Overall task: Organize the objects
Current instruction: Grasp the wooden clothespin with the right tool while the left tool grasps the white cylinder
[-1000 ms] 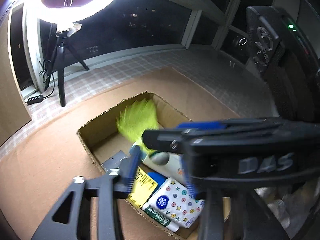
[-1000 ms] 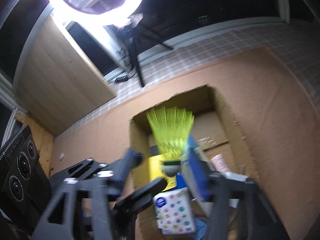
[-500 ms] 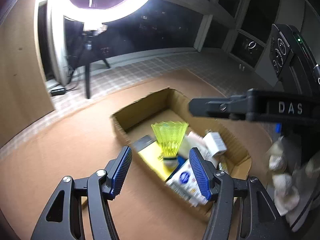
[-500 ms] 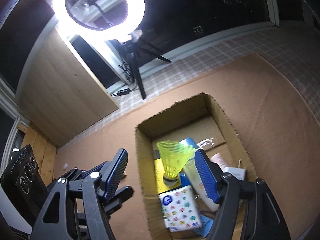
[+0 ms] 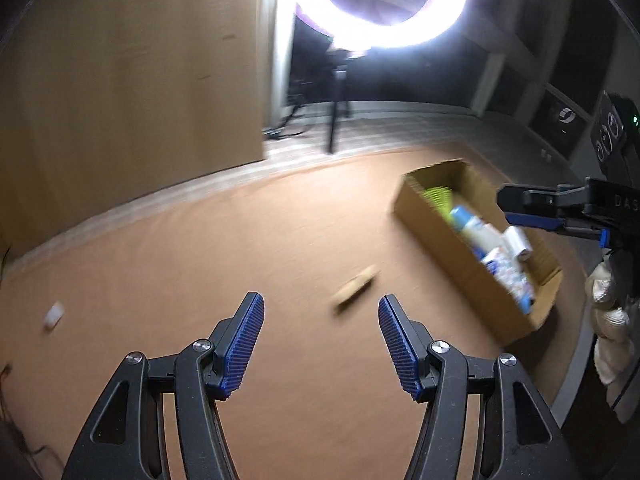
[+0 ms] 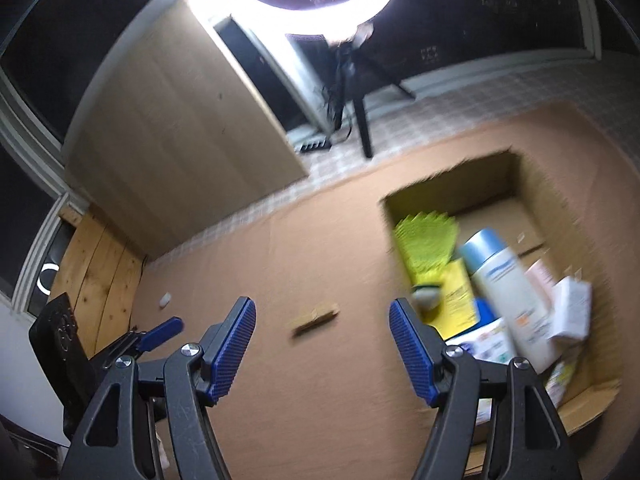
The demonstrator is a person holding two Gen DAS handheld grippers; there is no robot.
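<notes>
A cardboard box stands on the brown mat at the right. It holds a yellow shuttlecock, a white bottle with a blue cap, small cartons and packets. A small tan stick-like piece lies on the mat just ahead of my left gripper, which is open with nothing between its fingers. My right gripper is open and empty too, above the mat left of the box, with the tan piece showing between its fingers. The picture is blurred by motion.
A small white bit lies on the mat far to the left. A ring light on a tripod stands behind the mat on tiled floor, next to a wooden panel. A black speaker sits at the right.
Both views have swung left, away from the box. The left gripper has moved off the box and out over the mat. The shuttlecock now leans in the box's far corner.
</notes>
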